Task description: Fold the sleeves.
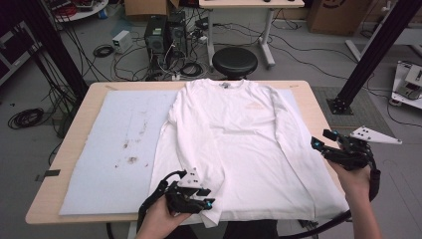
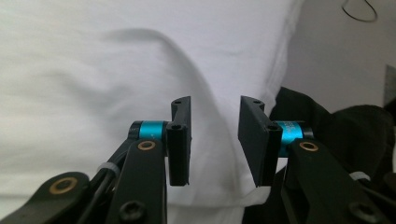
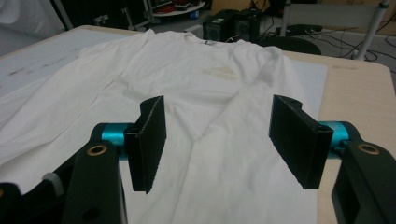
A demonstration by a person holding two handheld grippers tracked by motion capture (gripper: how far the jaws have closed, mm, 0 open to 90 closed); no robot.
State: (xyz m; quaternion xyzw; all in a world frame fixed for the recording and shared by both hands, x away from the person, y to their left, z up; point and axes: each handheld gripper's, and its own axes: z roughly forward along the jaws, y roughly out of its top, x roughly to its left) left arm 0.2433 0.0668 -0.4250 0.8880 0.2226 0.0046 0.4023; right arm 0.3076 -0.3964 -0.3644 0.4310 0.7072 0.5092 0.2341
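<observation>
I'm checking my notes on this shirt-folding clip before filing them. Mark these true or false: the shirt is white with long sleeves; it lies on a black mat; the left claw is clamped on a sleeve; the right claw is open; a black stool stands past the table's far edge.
1. The shirt is white with long sleeves. True.
2. It lies on a black mat. False: the mat is pale and stained.
3. The left claw is clamped on a sleeve. False: its jaws stand apart over the cloth, gripping nothing.
4. The right claw is open. True.
5. A black stool stands past the table's far edge. True.
</observation>
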